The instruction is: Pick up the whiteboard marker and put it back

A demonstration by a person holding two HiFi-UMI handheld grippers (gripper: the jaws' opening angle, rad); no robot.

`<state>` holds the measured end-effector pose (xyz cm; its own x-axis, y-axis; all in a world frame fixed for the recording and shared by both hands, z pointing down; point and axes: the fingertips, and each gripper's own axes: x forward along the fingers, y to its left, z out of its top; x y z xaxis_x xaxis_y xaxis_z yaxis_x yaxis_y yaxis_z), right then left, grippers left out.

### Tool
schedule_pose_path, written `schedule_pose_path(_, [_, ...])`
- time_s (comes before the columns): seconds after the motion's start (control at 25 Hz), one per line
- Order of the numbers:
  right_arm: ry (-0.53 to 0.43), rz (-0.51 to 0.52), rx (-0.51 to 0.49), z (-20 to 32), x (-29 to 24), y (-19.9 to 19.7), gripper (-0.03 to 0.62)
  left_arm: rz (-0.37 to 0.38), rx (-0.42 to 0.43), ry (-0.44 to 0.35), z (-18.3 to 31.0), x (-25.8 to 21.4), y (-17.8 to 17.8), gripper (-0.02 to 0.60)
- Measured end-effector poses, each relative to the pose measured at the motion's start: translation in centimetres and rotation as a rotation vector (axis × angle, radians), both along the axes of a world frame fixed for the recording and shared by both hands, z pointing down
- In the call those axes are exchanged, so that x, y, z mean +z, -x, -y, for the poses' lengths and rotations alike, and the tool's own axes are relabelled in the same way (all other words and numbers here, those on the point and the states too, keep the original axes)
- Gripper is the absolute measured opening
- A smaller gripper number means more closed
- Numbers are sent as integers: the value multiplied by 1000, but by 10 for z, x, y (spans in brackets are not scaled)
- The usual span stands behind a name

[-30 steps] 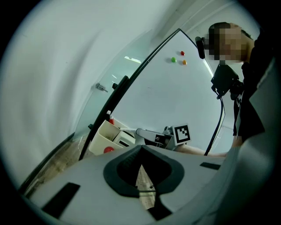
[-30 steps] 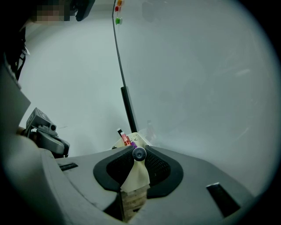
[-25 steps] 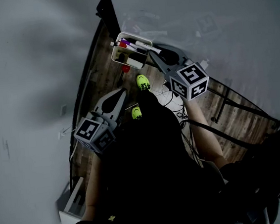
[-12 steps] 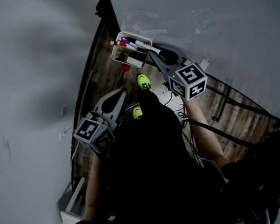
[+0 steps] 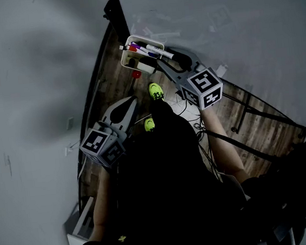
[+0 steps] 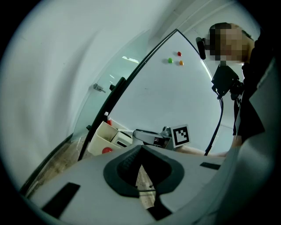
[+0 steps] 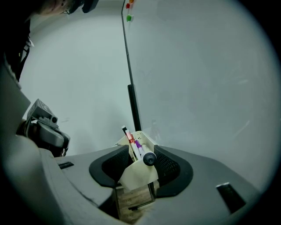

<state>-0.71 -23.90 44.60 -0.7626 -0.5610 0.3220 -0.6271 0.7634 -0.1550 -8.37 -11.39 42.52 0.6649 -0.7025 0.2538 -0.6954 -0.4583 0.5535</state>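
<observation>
A white marker holder [image 5: 135,55] hangs at the foot of the whiteboard, with several markers in it. My right gripper [image 5: 171,60] reaches over its right end. In the right gripper view its jaws are opening around a black-capped whiteboard marker [image 7: 149,158], which rests in the holder [image 7: 137,174] beside a red marker [image 7: 130,138] and a purple one [image 7: 138,145]. The left pad stands clear of the marker. My left gripper [image 5: 132,100] hangs lower left, over the floor, shut and empty [image 6: 141,149].
The whiteboard [image 5: 228,8] fills the background, and its black stand pole [image 7: 133,105] rises behind the holder. Small magnets [image 6: 175,59] sit high on the board. Cables [image 5: 187,107] and the person's green shoes [image 5: 155,89] are on the wooden floor below.
The right gripper's jaws have spread apart around the marker. Its marker cube has shifted slightly up in the head view. The left gripper has not moved.
</observation>
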Motion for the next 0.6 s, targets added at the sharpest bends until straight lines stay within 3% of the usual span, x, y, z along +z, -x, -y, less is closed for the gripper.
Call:
schedule_pose_path(0.2, [-15, -7, 12, -2, -8, 0, 214, -8, -1, -20, -2, -2, 3, 32])
schedule_pose_path(0.6, [-74, -26, 48, -18, -34, -7, 221, -26, 32, -68, -16, -21, -2, 32])
